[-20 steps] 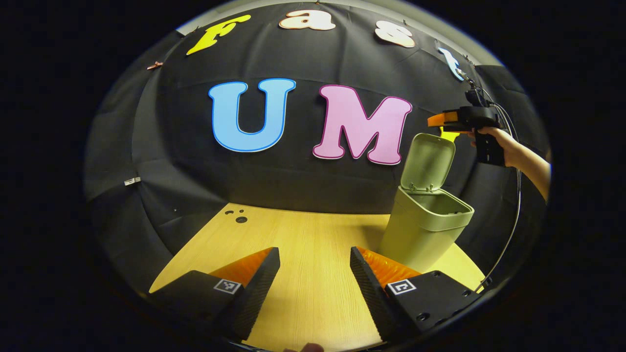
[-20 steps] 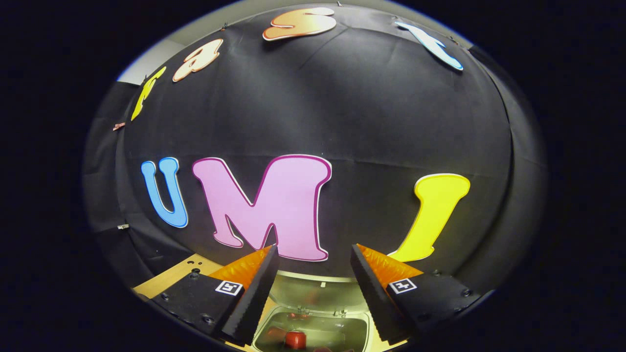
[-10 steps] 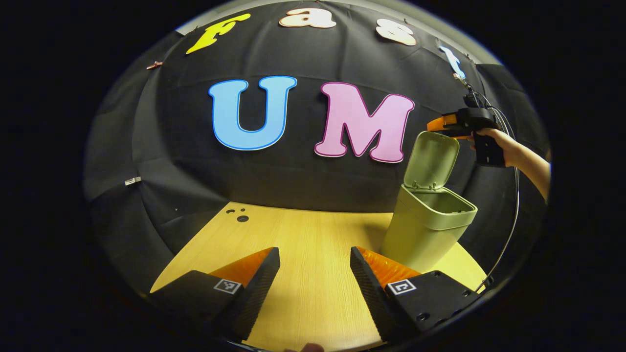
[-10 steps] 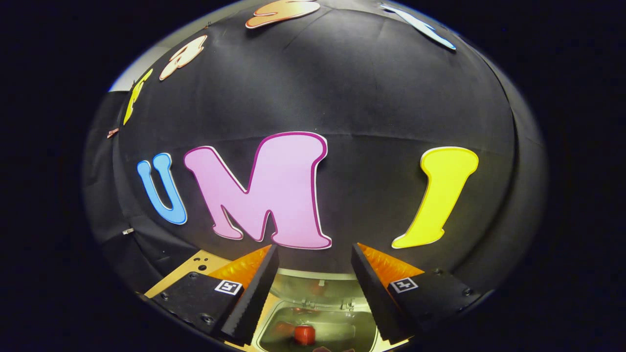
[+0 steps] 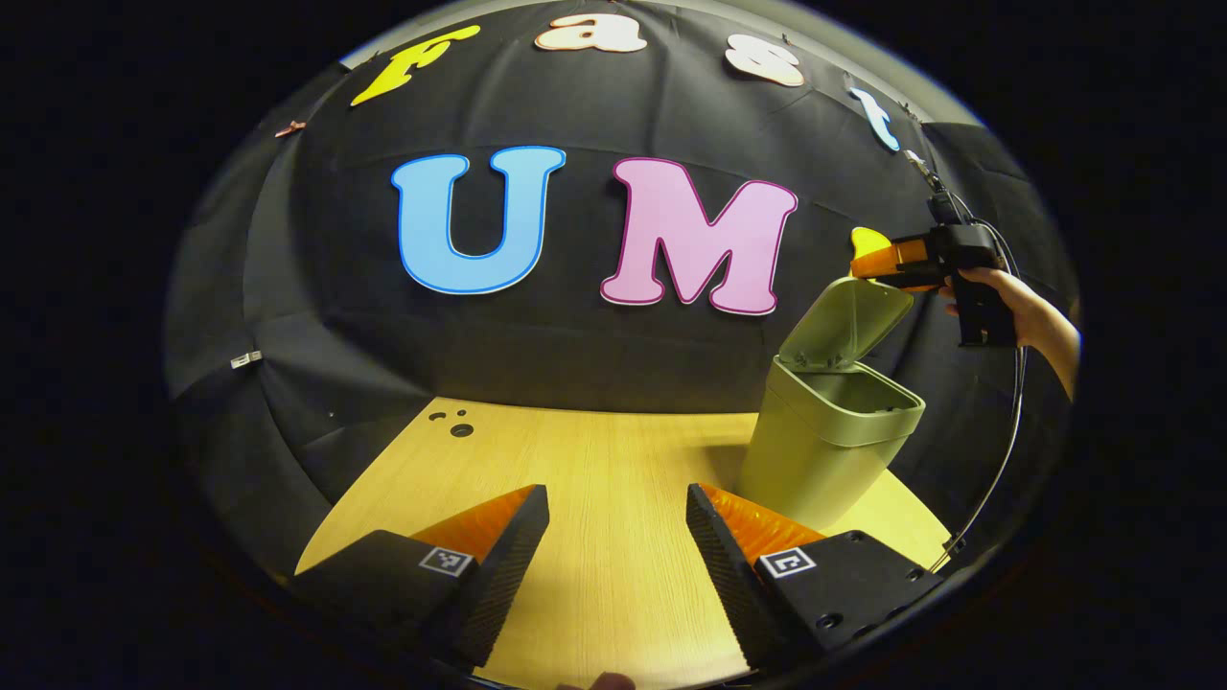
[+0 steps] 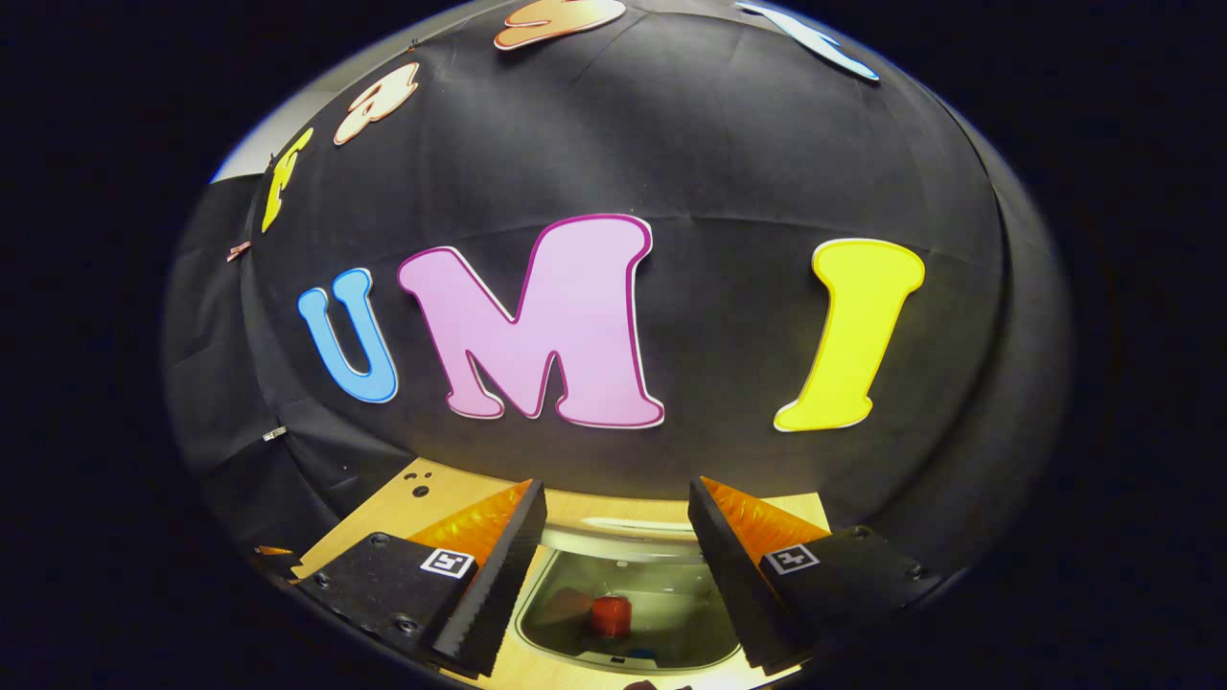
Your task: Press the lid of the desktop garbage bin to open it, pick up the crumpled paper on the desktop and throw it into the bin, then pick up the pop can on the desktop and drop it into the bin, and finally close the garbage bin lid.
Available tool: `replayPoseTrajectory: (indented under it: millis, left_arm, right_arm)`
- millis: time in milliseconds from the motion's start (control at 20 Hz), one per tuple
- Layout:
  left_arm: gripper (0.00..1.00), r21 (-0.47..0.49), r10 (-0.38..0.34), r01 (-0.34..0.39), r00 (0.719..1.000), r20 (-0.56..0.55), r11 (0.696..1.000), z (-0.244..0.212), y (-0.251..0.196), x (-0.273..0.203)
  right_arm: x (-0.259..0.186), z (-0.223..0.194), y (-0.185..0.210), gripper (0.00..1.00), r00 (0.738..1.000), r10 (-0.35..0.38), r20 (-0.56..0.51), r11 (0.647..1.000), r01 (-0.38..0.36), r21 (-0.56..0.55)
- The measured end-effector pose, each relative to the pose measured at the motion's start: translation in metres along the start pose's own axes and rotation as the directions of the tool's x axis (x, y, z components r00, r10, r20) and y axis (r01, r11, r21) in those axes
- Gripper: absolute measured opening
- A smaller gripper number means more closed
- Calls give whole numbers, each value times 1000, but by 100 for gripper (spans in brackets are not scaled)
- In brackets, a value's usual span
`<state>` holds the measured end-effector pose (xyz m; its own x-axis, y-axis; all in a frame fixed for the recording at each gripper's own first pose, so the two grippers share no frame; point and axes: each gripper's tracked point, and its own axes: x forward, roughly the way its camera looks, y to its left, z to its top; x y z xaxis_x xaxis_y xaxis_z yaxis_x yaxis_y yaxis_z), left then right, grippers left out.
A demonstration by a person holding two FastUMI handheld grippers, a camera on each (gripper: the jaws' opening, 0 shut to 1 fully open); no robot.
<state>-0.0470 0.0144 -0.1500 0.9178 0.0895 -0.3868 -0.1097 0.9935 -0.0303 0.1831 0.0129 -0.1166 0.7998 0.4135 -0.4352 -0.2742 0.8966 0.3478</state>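
The pale green bin (image 5: 824, 455) stands on the wooden table (image 5: 594, 460) at the right of the left gripper view. Its lid (image 5: 848, 321) leans at a slant over the opening, hinged at the back. My right gripper (image 5: 874, 261), held by a hand (image 5: 1021, 311), touches the lid's top edge. In the right gripper view the right gripper (image 6: 616, 537) is open, with the lid's pale edge (image 6: 623, 529) just beneath its fingers. The red pop can (image 6: 611, 614) lies inside the bin (image 6: 575, 659) below. My left gripper (image 5: 616, 541) hangs open and holds nothing, low over the table.
A cable (image 5: 1002, 450) trails down from the right gripper beside the bin. Small dark holes (image 5: 458, 428) mark the table's far left corner. Black cloth walls close in the table at the back and sides.
The lid has tipped from nearly upright to a slant over the opening. The right gripper has come down and to the right with its top edge. The left gripper has barely moved.
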Motion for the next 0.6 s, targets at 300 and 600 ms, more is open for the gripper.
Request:
replayPoseTrajectory:
  millis: [300, 600]
  left_arm:
    - [93, 8, -22, 22, 1000, -1, 1000, 0, -3, 2]
    - [93, 11, -35, 35, 999, -3, 999, -1, -7, 4]
  right_arm:
    - [-12, -39, 5, 94, 998, 13, -64, 999, -11, 39]
    - [-16, -71, 7, 97, 991, 14, -129, 999, -10, 36]
